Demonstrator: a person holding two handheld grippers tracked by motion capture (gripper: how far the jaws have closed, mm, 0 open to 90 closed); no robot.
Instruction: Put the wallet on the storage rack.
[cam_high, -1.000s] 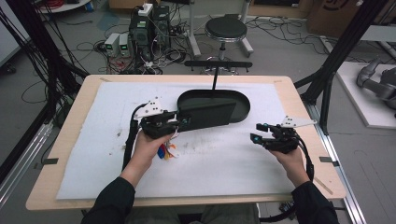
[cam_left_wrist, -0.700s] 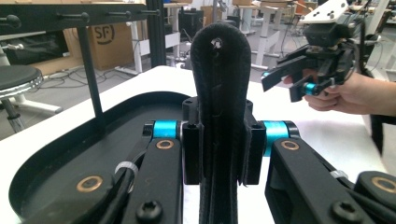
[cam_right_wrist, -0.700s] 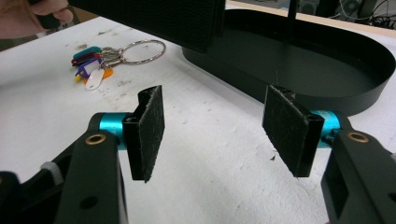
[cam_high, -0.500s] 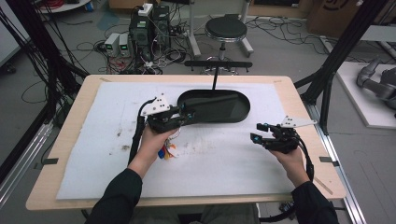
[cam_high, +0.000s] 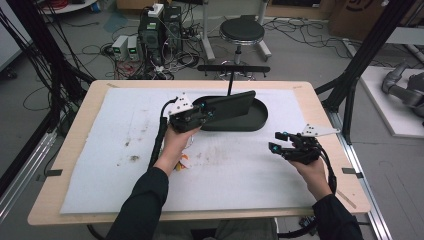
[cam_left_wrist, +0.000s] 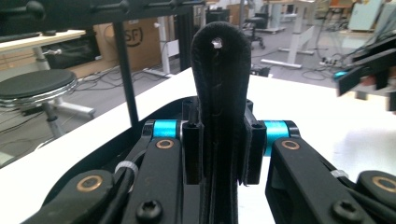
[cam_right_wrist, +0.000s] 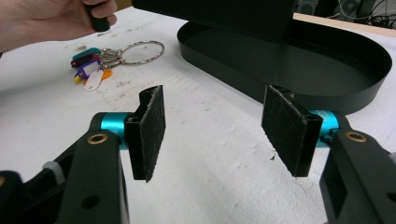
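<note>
The left gripper (cam_high: 207, 114) is clamped on a flat black case (cam_high: 231, 103), a slim, dark, pouch-like thing whose rounded end with a small hole stands up between the two pads in the left gripper view (cam_left_wrist: 219, 93). In the high view the case is held above the near-left part of the black oval tray (cam_high: 259, 120), reaching from the gripper across the tray's left half; whether its far end touches the tray's wall or floor I cannot tell from this angle, though it appears to hang clear of it. The tray sits on the white mat (cam_high: 100, 150) that covers the wooden table (cam_high: 320, 105), toward the mat's far edge and near its middle. The left hand (cam_high: 177, 140) lies just on the near-left side of the tray, and a bunch of keys with coloured tags (cam_high: 184, 161) lies on the mat a little nearer to the person than that hand, well apart from the tray; the right gripper view shows the same bunch (cam_right_wrist: 100, 63) with its big metal ring lying flat on the mat. The right gripper (cam_high: 279, 142) is held to the near-right of the tray, apart from it, with its jaws standing wide and nothing between the felt-faced pads (cam_right_wrist: 152, 130); past them, that view shows the tray's rim (cam_right_wrist: 327, 93) and bare mat.
</note>
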